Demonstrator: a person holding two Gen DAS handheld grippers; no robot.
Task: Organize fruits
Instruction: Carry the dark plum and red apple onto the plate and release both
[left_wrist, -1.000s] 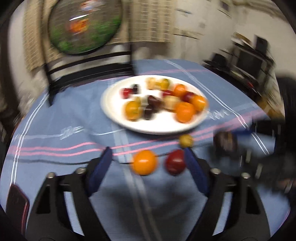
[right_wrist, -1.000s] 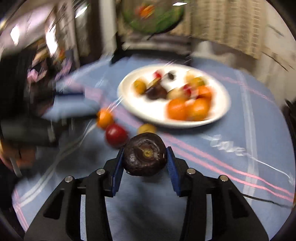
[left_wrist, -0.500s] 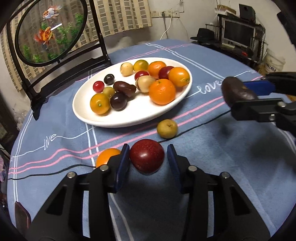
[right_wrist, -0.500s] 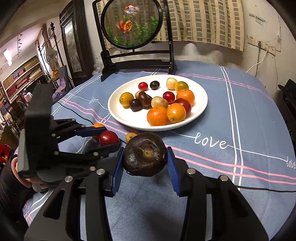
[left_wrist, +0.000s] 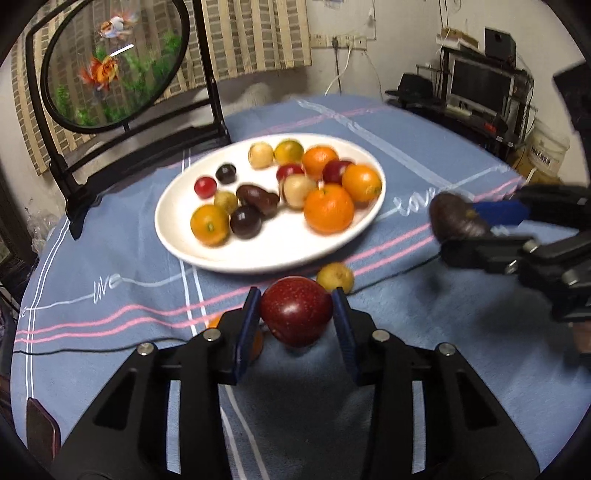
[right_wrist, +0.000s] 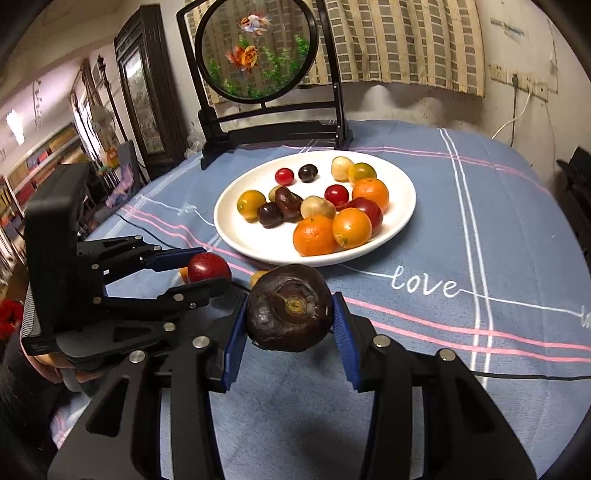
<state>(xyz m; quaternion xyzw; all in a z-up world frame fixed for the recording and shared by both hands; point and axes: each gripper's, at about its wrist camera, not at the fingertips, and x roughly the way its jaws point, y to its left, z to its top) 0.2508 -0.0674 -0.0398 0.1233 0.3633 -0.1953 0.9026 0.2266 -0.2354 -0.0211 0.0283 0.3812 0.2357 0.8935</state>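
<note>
Between the left fingers: a red plum (left_wrist: 295, 312) was clamped by the left gripper (left_wrist: 295, 321) and looked lifted clear of the cloth, just short of the plate's near rim.
Between the right fingers: a dark purple fruit (right_wrist: 290, 312), stem scar facing the camera, was clamped by the right gripper (right_wrist: 290, 325), also off the cloth.
Key relation: the white plate (right_wrist: 404, 218) lay straight ahead of both grippers; the left looked nearer its rim, the right further back and off to the right.
Long axis: both fruits were roundish, so no axis mattered.
Free room on plate: bare white showed along the near-left part (left_wrist: 258, 247); the fruit pile crowded the middle and right.
Loose fruit: a small yellow-green fruit (left_wrist: 335, 277) sat on the cloth close to the near rim, an orange (left_wrist: 255, 341) mostly hidden behind the left fingers.
Obstruction: the yellow-green fruit lay close to the left gripper's likely path; the grippers stood close enough to risk bumping.
Bench: round, under a blue striped cloth (right_wrist: 517, 258), with a framed goldfish screen (right_wrist: 258, 51) behind the plate.
</note>
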